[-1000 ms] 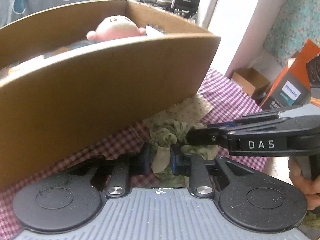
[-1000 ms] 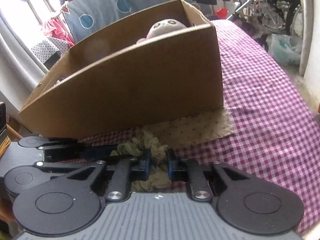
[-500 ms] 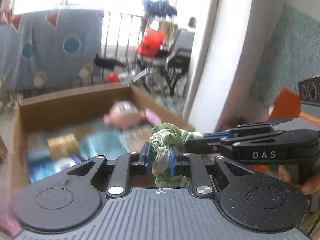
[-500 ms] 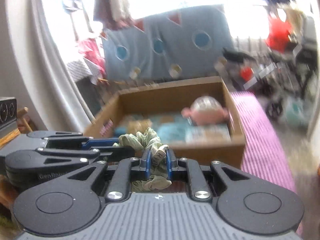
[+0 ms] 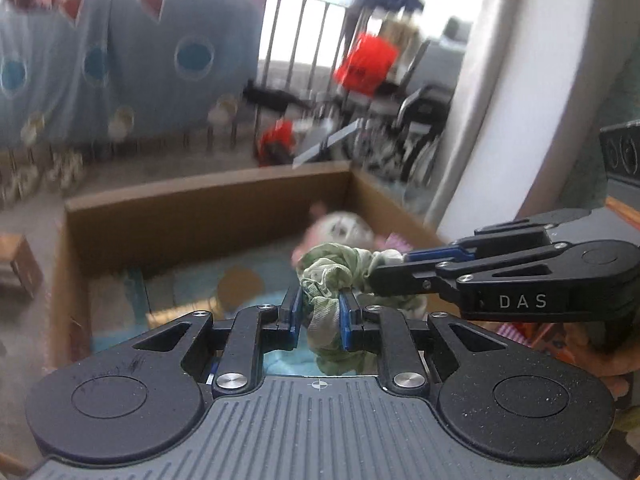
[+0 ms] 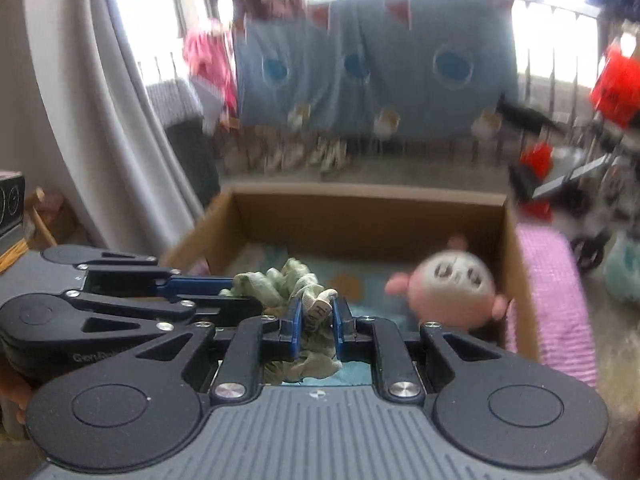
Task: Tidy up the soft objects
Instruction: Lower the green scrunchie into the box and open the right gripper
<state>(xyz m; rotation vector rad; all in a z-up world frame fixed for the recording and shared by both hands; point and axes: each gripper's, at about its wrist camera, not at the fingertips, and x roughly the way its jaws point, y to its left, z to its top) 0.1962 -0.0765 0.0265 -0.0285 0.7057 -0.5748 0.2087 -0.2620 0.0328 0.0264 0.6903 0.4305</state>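
A crumpled pale green cloth hangs in the air above the open cardboard box, and both grippers pinch it. My left gripper is shut on its lower fold. My right gripper comes in from the right and is shut on the cloth's right end. In the right wrist view the right gripper clamps a fold of the green cloth, with the left gripper gripping it from the left. A pink round plush toy lies in the cardboard box at its right wall.
The box floor holds teal and brown soft items, blurred. A purple checked tablecloth shows to the right of the box. Behind are a blue spotted sheet, a railing and a wheelchair. A white wall stands on the right.
Both grippers lifted the green cloth off the checked table, up past the box's front wall. The views now look down into the open box instead of at its side.
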